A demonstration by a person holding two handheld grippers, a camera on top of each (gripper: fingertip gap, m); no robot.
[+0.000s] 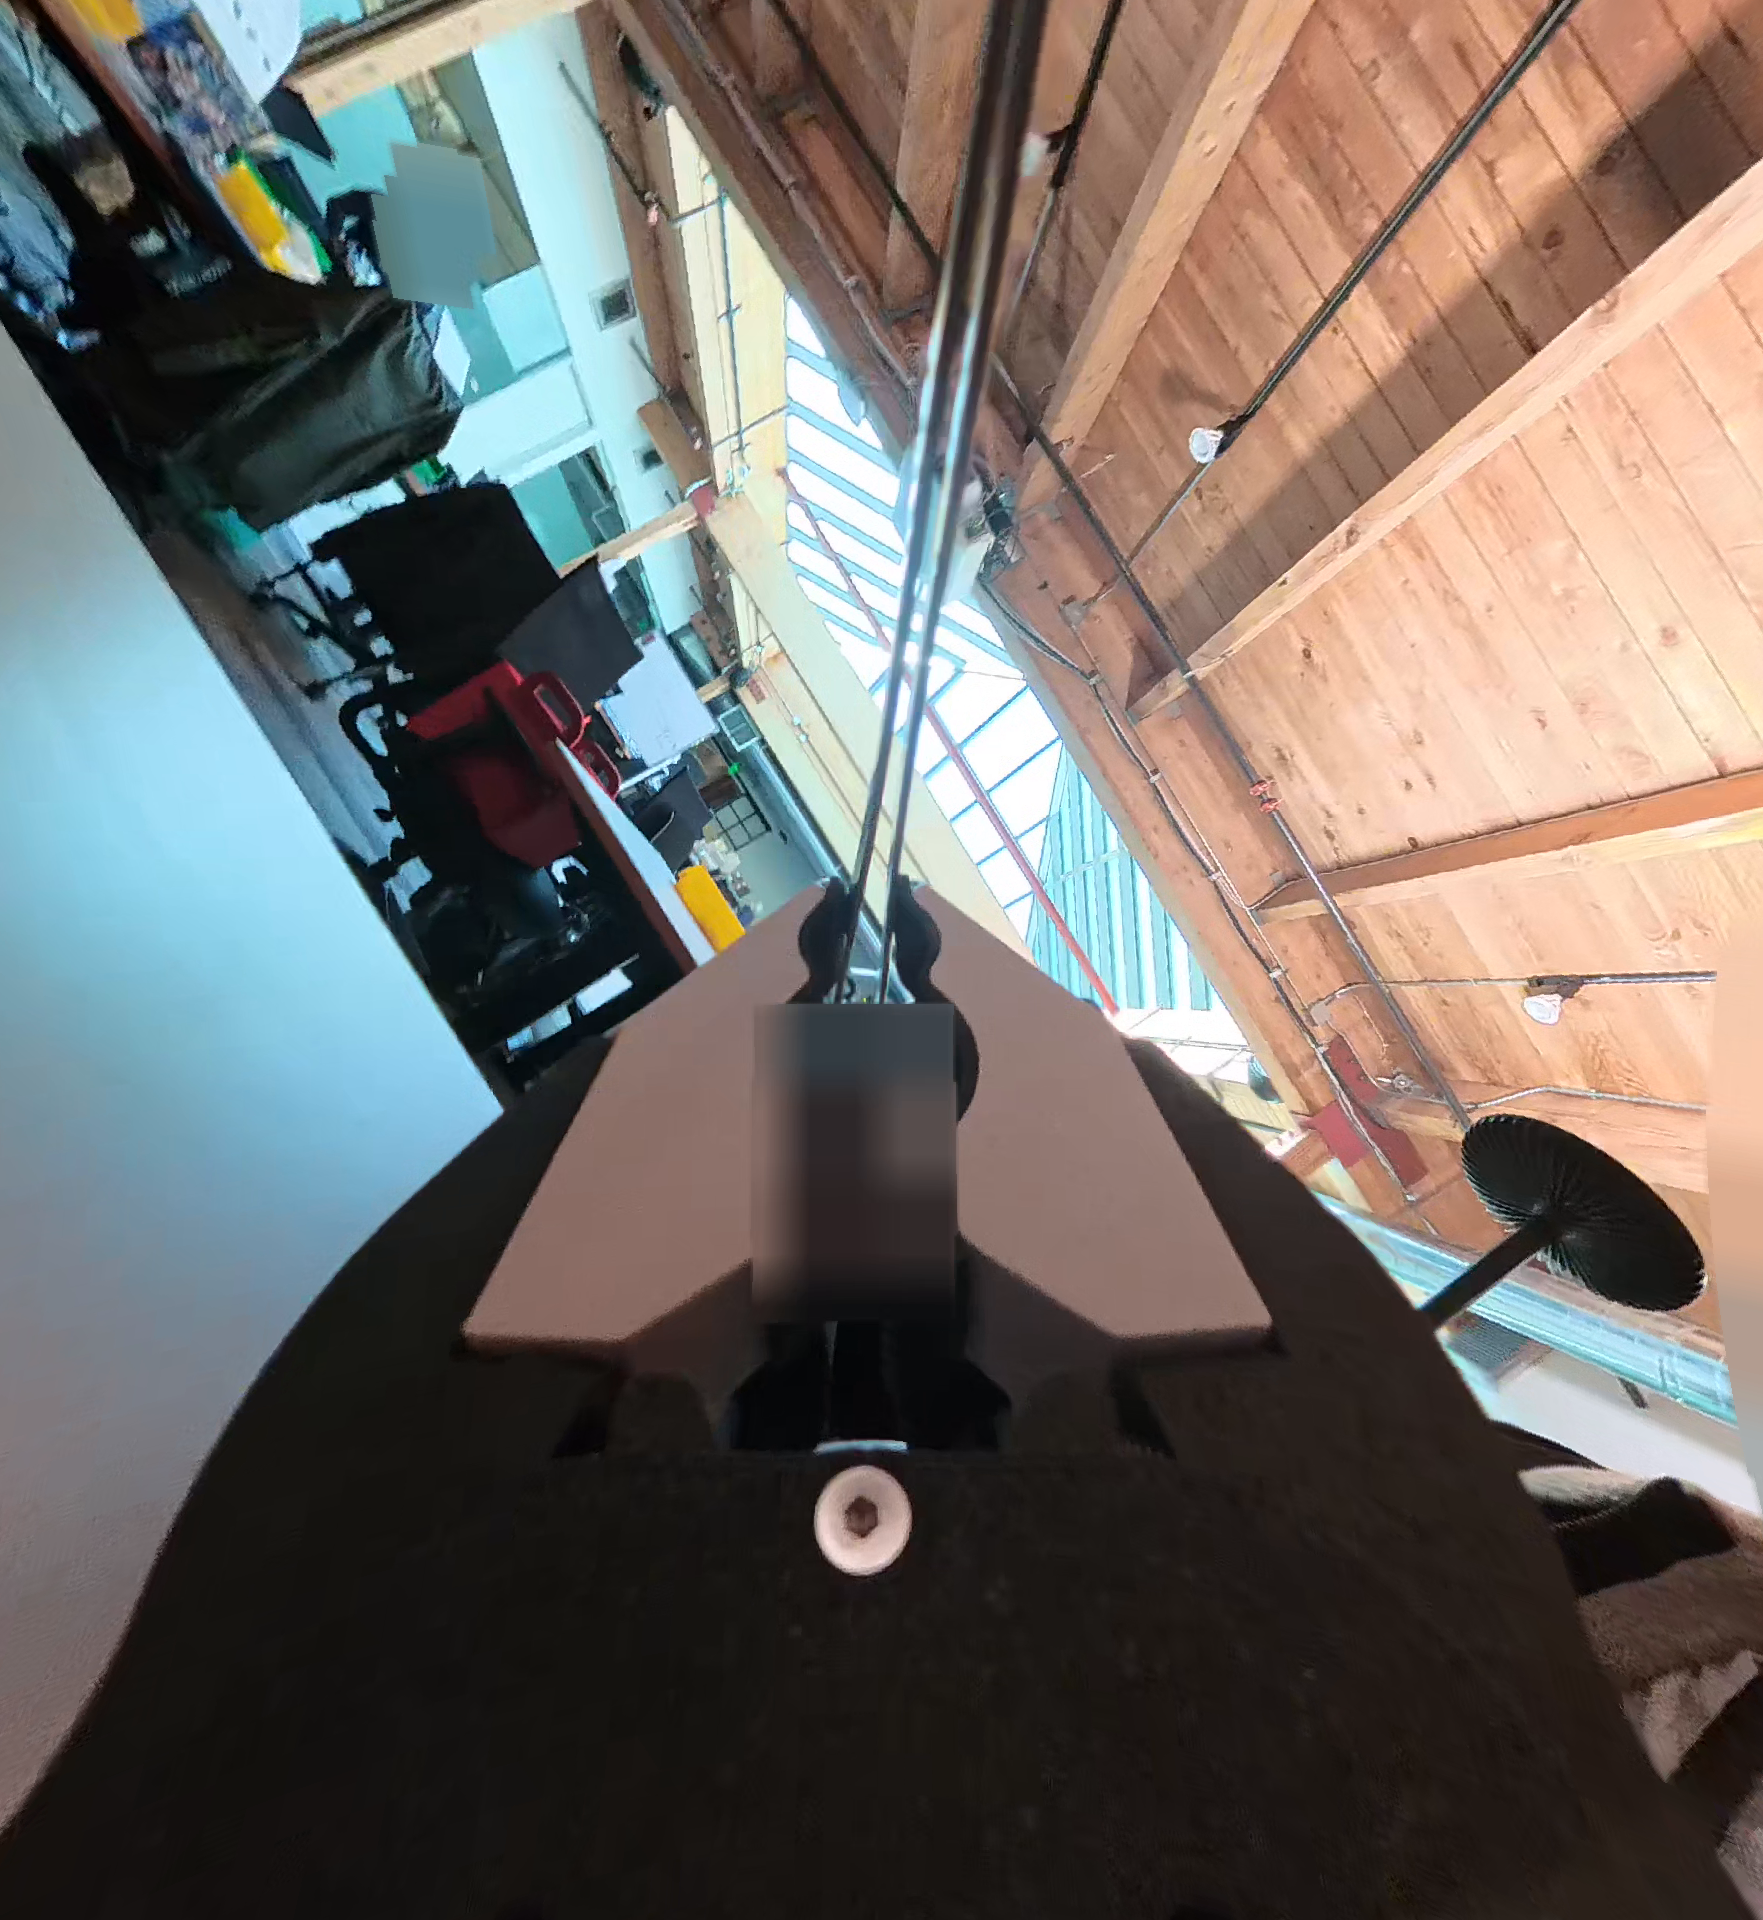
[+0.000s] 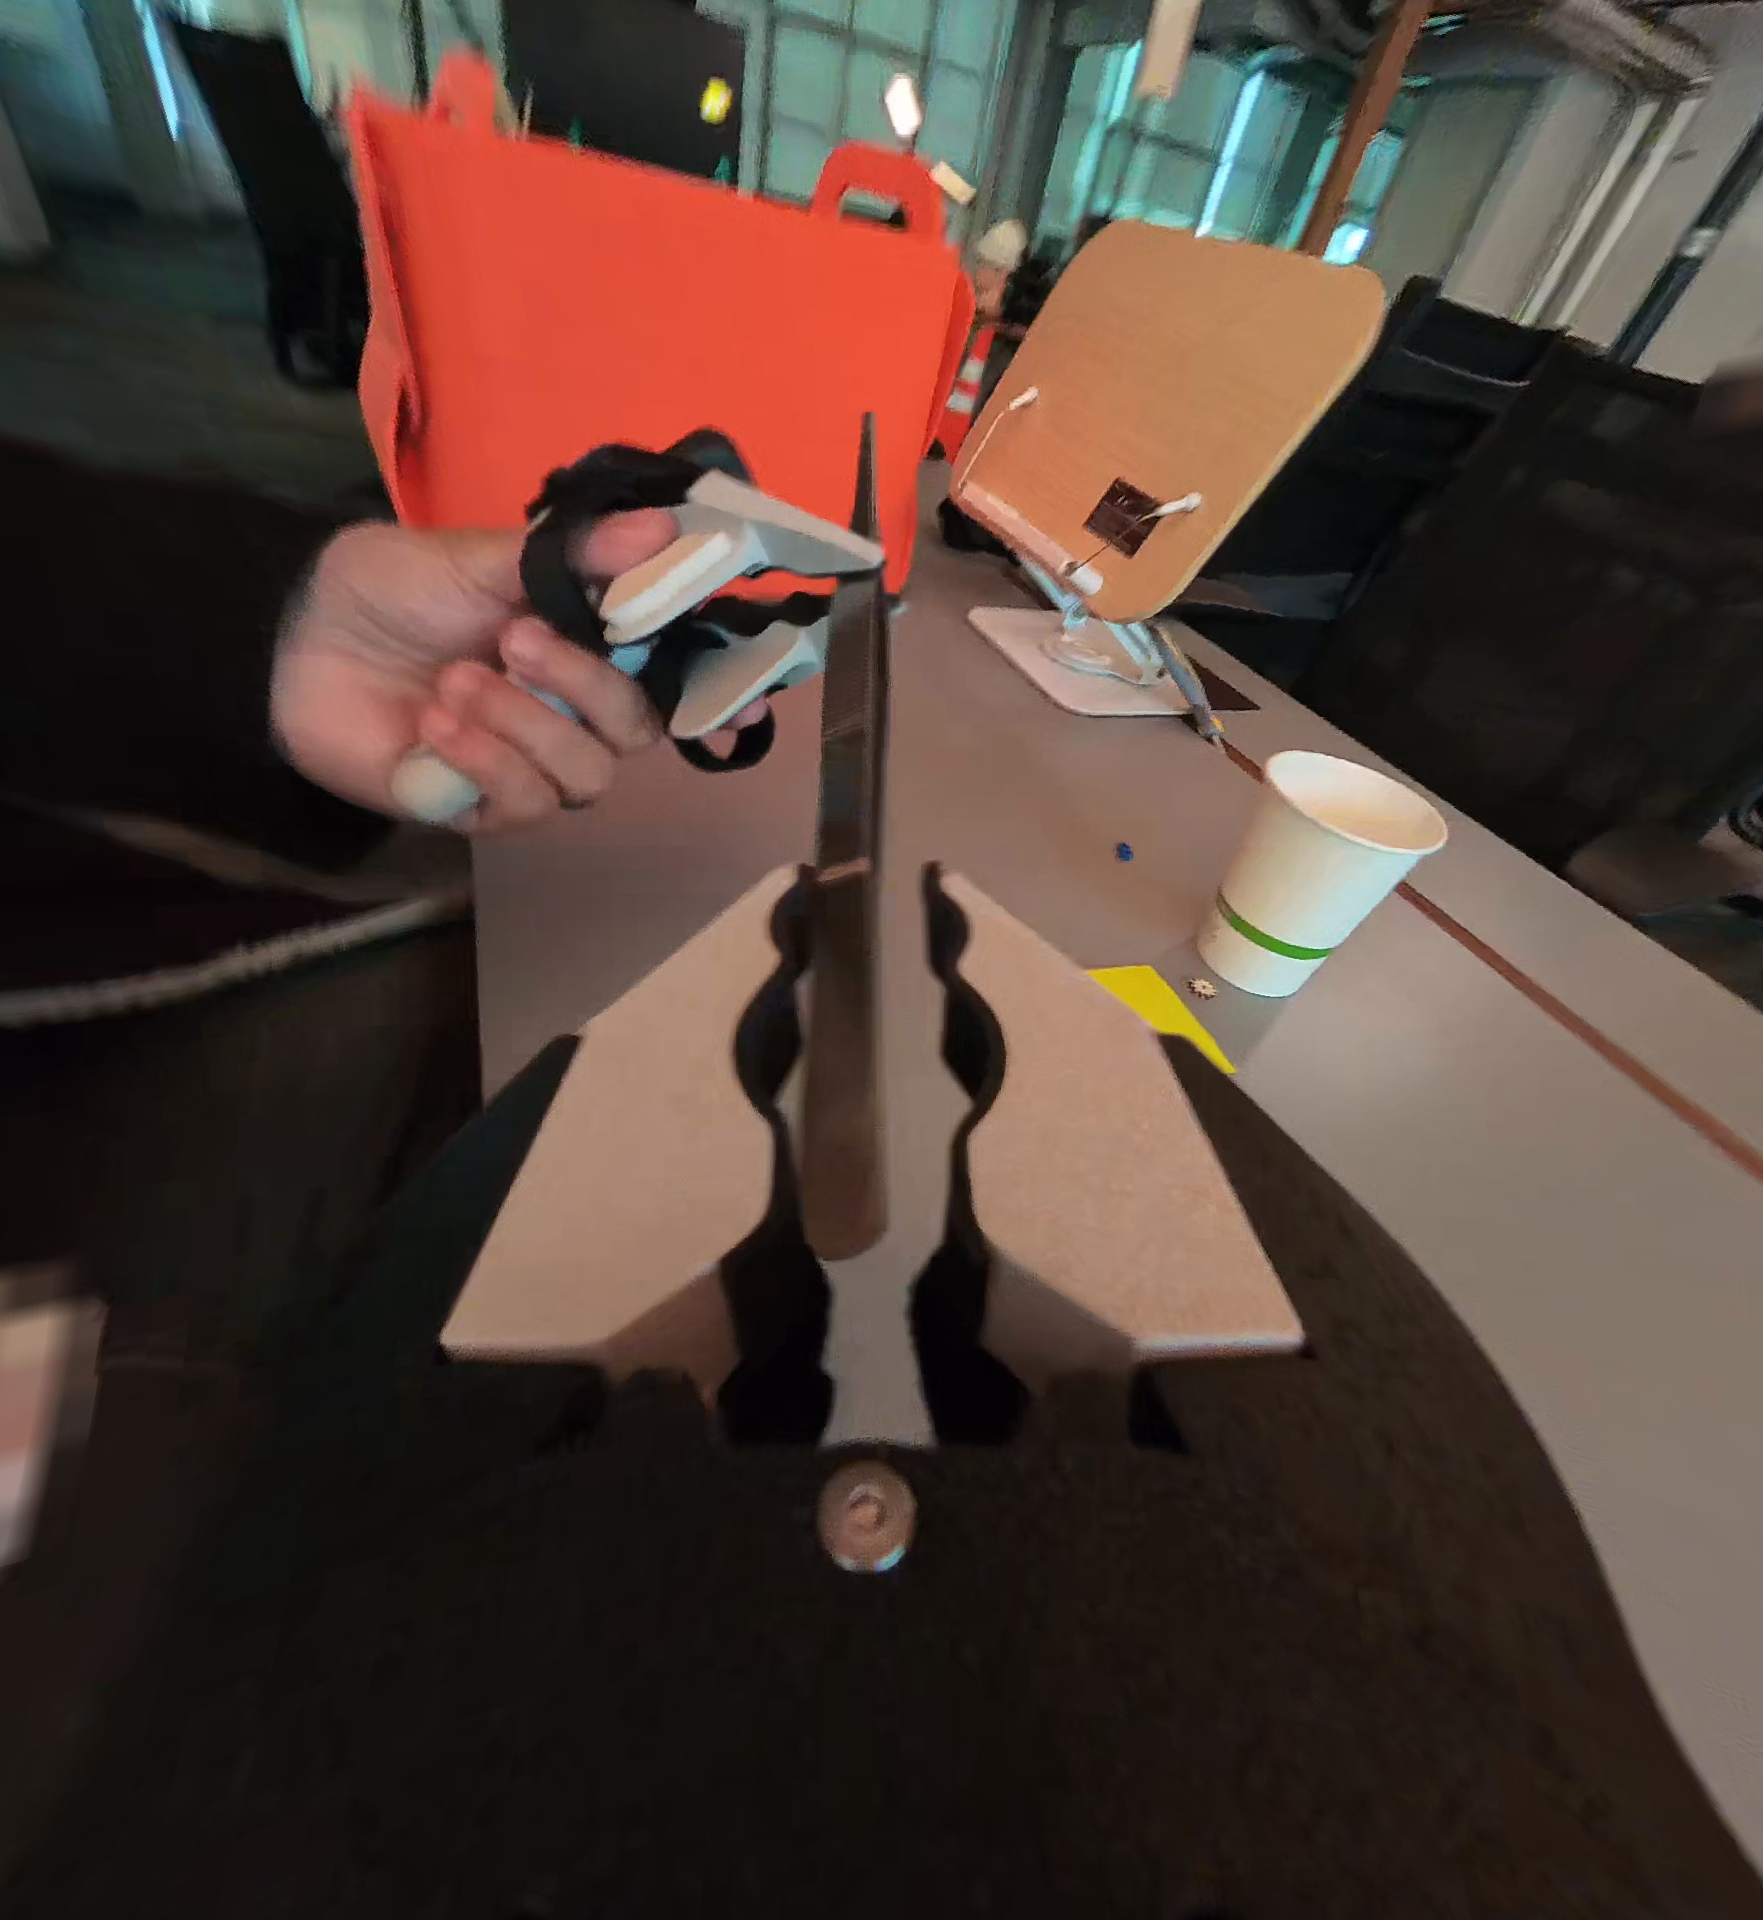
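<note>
Left tool (image 1: 872,914): matt tan faces, grainy black body
Right tool (image 2: 869,904): matt tan faces, rough black body
Comb (image 2: 849,831): dark, smooth plastic, slight sheen
Ceiling (image 1: 1428,520): bare wood planks, visible grain
Cup (image 2: 1308,873): matt white paper
Table (image 2: 1479,1195): smooth matt grey
Bag (image 2: 648,343): orange felt-like cloth
Board (image 2: 1178,416): pale smooth wood

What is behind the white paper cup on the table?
Behind the white paper cup the grey table carries a wooden stand on a white base. The table right behind the cup is hidden.
</note>
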